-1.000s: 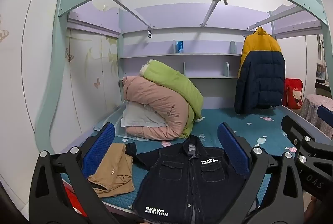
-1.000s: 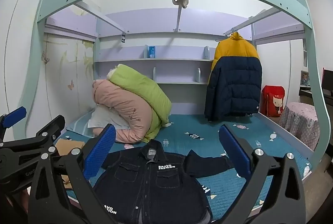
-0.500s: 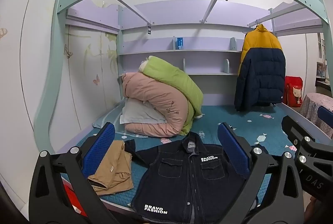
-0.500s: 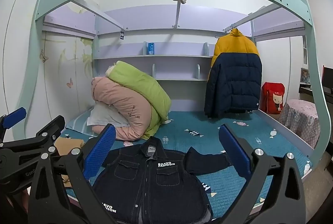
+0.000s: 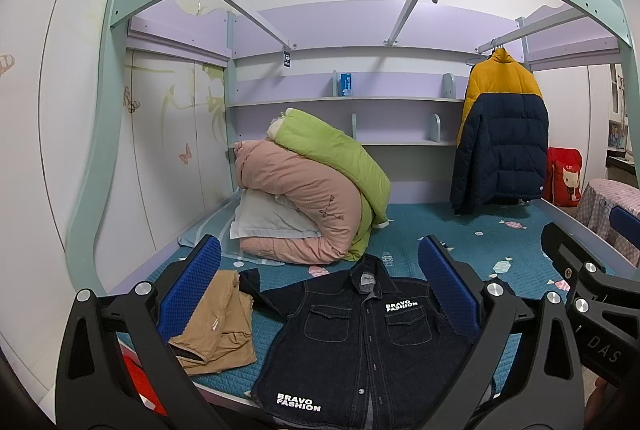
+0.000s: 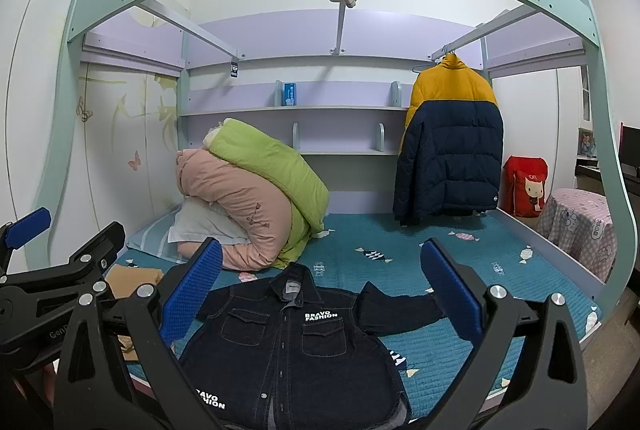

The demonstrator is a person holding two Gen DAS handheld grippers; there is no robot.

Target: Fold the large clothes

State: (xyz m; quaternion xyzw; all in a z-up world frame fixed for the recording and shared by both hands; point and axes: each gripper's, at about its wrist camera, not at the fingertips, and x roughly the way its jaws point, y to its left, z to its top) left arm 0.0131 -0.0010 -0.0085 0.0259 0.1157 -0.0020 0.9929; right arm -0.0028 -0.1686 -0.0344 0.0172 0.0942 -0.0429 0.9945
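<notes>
Both grippers, left gripper [image 5: 320,278] and right gripper [image 6: 322,280], have black skeletal frames, silver screws and blue ridged pads.

Bed [image 5: 460,242] w/ teal candy-print cover carries all. Denim jacket [image 5: 360,346] lies flat at near edge, straight ahead of both tongs, btwn the fingers in each view, one sleeve [image 6: 400,306] spread toward the right tongs' right finger. Tan garment [image 5: 216,322] lies crumpled just left of jacket, by the left tongs' left finger; pink/green quilts [image 5: 308,198] on a pillow [image 5: 264,218] sit well beyond, back left.
</notes>
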